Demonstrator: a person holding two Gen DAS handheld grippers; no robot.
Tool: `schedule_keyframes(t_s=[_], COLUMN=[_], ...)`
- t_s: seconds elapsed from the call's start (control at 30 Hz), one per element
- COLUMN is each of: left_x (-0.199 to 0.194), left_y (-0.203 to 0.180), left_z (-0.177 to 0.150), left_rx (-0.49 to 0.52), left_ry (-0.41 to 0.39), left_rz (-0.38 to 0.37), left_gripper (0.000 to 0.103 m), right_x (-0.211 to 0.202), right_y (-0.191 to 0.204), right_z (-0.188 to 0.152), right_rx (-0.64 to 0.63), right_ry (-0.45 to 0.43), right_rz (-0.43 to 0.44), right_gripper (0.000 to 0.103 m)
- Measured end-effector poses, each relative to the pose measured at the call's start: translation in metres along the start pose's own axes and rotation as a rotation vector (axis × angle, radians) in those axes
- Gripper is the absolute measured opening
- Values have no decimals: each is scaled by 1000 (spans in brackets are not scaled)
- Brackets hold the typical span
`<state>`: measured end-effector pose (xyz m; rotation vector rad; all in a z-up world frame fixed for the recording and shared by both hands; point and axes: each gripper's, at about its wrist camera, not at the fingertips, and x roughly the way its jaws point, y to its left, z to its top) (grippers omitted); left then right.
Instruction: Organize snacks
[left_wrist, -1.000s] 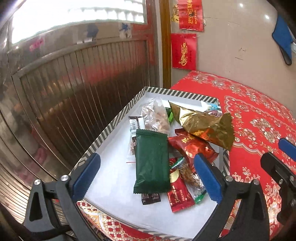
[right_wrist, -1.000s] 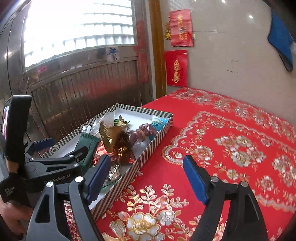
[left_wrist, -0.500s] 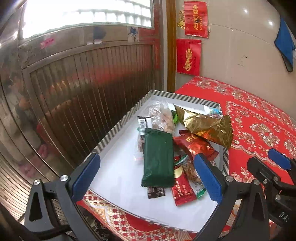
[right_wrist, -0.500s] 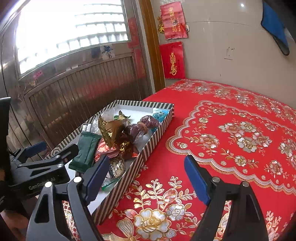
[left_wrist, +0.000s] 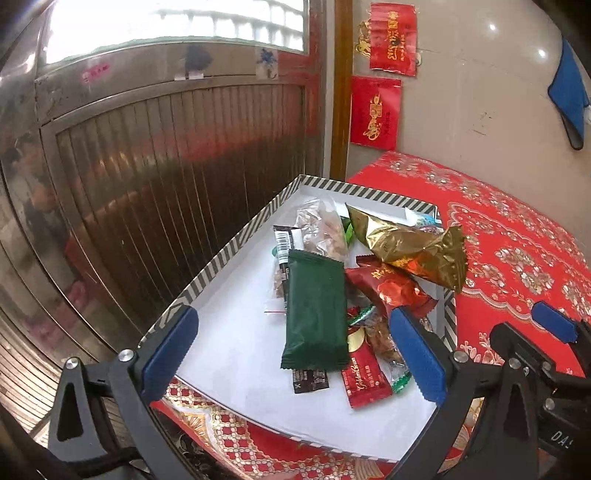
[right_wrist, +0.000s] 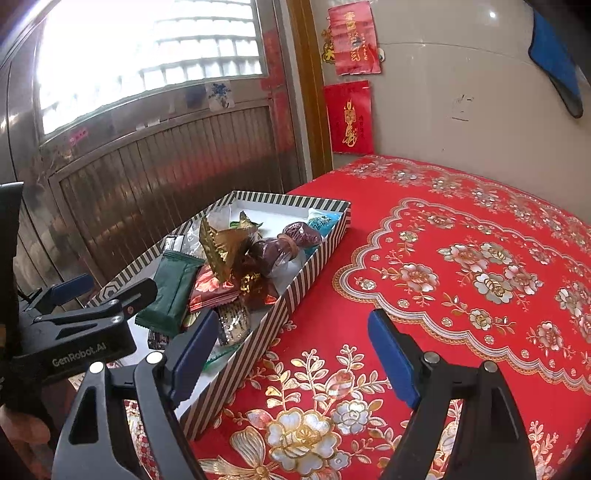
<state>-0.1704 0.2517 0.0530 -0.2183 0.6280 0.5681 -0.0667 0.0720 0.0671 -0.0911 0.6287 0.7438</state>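
A striped box (left_wrist: 236, 251) with a white floor stands at the left edge of a table covered with a red flowered cloth (right_wrist: 461, 266). The snacks lie inside this box, mostly along its right wall.

A green packet (left_wrist: 314, 314) lies flat near the middle of the box, and one end of it covers a thin black bar (left_wrist: 309, 380). Right of it is a small red packet (left_wrist: 365, 380) with gold letters. A larger red packet (left_wrist: 391, 288) lies further in and touches the right wall. A gold packet (left_wrist: 406, 251) rests on top of it, tilted, with one end above the wall of the box. A clear bag of nuts (left_wrist: 325, 232) lies at the far end, beside the gold packet. In the right wrist view two dark brown wrapped sweets (right_wrist: 280, 247) lie near the far right corner of the box, and next to them is a light blue packet (right_wrist: 323, 223).

The left gripper (left_wrist: 295, 354) hangs over the near end of the box. Its jaws are spread wide and hold nothing; the green packet lies between them, lower down. The right gripper (right_wrist: 291, 354) is above the red cloth, just beside the right wall of the box. Its jaws are also spread wide and empty. Its left finger (right_wrist: 192, 354) is over the near corner of the box.

Behind the box is a metal door (left_wrist: 166, 177), and red paper decorations (right_wrist: 349, 118) hang on the wall.
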Motion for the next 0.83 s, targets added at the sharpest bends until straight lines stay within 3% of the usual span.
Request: schedule_keyframes(t_s=[0.83], left_x=[-5], left_y=[-4], left_z=[-2], left_rx=[18], left_ry=[-28], left_rz=[8], left_gripper=[103], right_x=[6], right_y=[9], right_z=[-1], right_rx=[-26], right_ry=[20], right_rz=[-1], right_gripper=[83])
